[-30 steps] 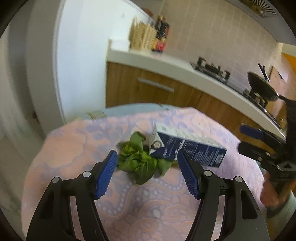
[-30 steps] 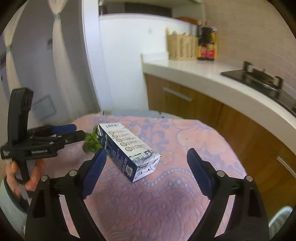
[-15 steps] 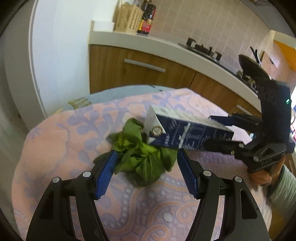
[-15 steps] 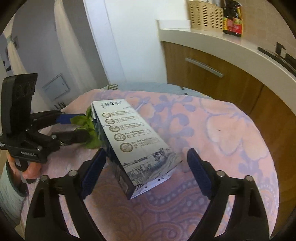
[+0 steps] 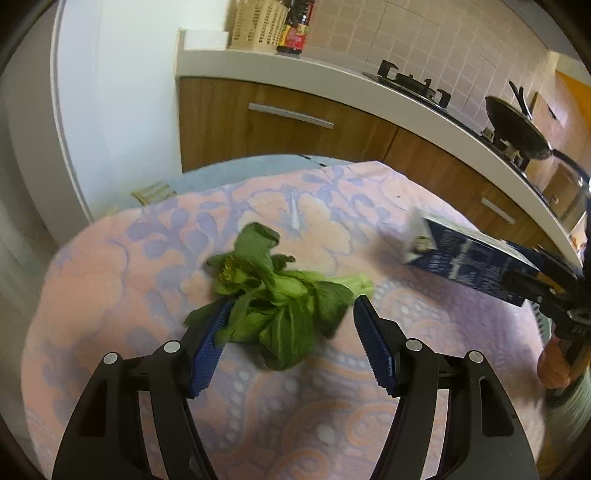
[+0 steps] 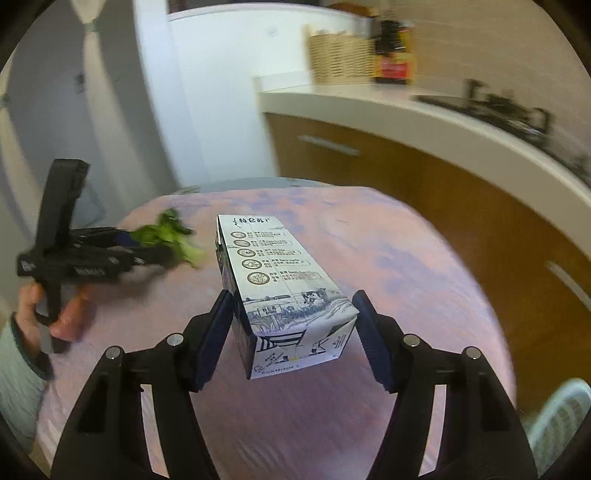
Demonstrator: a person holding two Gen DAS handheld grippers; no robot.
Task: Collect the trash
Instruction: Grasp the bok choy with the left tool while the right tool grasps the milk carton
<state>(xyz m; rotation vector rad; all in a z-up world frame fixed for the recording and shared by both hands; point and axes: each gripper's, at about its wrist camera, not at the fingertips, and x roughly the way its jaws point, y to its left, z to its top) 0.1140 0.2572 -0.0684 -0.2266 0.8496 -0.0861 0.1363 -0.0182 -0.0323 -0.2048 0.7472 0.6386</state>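
Note:
A bunch of green leafy vegetable (image 5: 273,295) lies on the pink and purple tablecloth (image 5: 332,424). My left gripper (image 5: 291,306) is open around it; the left pad touches the leaves and the right pad stands just clear. A dark blue and white milk carton (image 6: 273,266) sits lengthwise between the pads of my right gripper (image 6: 293,306), whose jaws are closing on it, both pads against its sides. In the left wrist view the carton (image 5: 465,258) hangs at the far right, away from the greens, in the right gripper (image 5: 546,284).
A wooden kitchen counter with a white top (image 5: 332,77) curves behind the table, with a wicker basket (image 5: 258,26), a dark bottle (image 5: 295,29), a stove and a black pan (image 5: 517,129). A white slatted bin (image 6: 557,421) stands low at the right. A hand (image 6: 55,314) holds the left gripper.
The right jaws have narrowed onto the carton and carried it off to the right, away from the greens it lay against. The left gripper has come in around the greens.

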